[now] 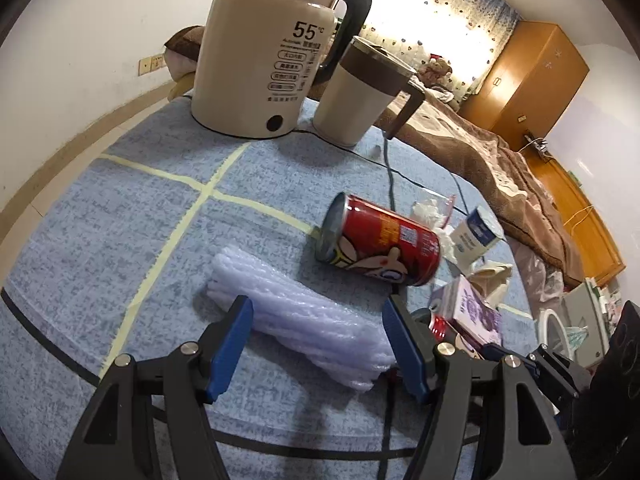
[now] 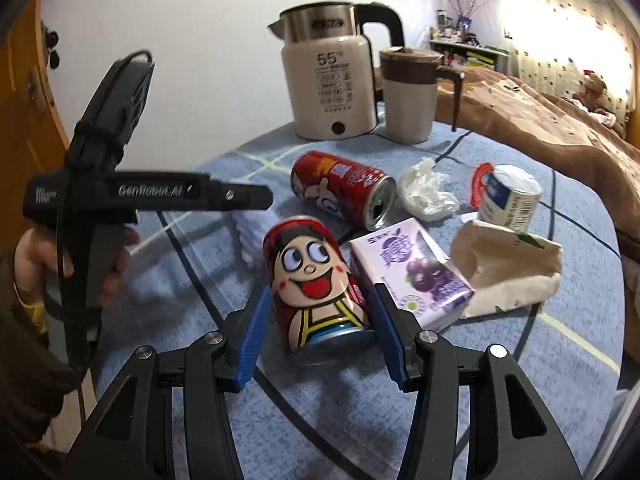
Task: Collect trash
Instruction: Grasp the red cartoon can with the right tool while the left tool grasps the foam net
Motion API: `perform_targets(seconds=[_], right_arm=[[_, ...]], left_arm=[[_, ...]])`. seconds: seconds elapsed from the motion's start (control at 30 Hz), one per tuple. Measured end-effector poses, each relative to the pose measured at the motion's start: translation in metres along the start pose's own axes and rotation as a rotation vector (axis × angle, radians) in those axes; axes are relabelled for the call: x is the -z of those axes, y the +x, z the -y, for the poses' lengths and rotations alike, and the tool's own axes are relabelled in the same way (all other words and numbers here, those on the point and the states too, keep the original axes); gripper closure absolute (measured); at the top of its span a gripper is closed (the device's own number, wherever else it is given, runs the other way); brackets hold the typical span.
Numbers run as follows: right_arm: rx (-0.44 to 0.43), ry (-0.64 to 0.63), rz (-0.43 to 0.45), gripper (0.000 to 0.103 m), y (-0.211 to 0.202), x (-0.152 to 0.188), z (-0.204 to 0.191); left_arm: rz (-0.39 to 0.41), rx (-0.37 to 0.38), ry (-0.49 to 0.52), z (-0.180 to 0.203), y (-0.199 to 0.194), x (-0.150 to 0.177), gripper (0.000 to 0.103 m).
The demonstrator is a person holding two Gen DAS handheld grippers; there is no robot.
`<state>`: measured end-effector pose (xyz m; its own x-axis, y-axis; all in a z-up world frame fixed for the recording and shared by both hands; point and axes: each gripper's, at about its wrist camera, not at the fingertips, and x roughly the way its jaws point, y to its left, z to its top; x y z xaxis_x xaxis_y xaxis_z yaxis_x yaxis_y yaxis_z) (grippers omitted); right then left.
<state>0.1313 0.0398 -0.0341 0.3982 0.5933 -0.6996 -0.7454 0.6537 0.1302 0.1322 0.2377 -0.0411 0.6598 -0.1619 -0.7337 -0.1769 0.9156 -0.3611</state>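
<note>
While the right tongs (image 2: 316, 336) straddle the upright can (image 2: 316, 280) at centre w/ pads not clearly pressing, and the left tongs (image 1: 318, 344) gape over the bubble wrap (image 1: 296, 312), a skewed squeeze could topple the can.

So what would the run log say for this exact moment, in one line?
left gripper: open over bubble wrap | right gripper: open around upright red can | second red can: lying on table
</note>
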Motion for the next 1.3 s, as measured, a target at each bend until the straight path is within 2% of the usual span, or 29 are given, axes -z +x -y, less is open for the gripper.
perform_targets(seconds=[0.23,0.47,0.63,0.73,0.8,0.87,1.0,1.17,1.3], right_arm=[[0.018,-0.034,-0.029,0.049,0.011,0.002,-0.008],[-0.019,0.059,-0.018,0.049,0.006,0.008,0.002],[0.014,0.063,-0.005,0.049,-0.007,0.018,-0.001],[0.025,0.088,0.005,0.049,-0.018,0.025,0.0],[0.015,0.115,0.024,0.049,-0.028,0.031,0.002],[0.005,0.142,0.043,0.049,-0.037,0.035,0.003],[0.009,0.183,0.064,0.049,-0.047,0.041,0.007],[0.001,0.216,0.071,0.049,-0.052,0.045,0.013],[0.018,0.231,0.087,0.049,-0.054,0.048,0.015]], left_arm=[[-0.016,-0.021,-0.029,-0.003,0.009,-0.002,0.034],[-0.029,-0.043,-0.063,-0.007,0.021,-0.008,0.034],[-0.029,-0.066,-0.062,-0.007,0.026,-0.007,0.034],[-0.024,-0.124,-0.015,-0.001,0.03,-0.007,0.034],[-0.029,-0.198,0.061,0.009,0.035,-0.005,0.034],[-0.032,-0.223,0.086,0.016,0.036,-0.003,0.036],[-0.017,-0.198,0.064,0.012,0.031,0.0,0.054],[-0.004,-0.135,0.039,0.009,0.022,0.006,0.066],[0.018,-0.132,0.087,0.016,0.013,0.016,0.074]])
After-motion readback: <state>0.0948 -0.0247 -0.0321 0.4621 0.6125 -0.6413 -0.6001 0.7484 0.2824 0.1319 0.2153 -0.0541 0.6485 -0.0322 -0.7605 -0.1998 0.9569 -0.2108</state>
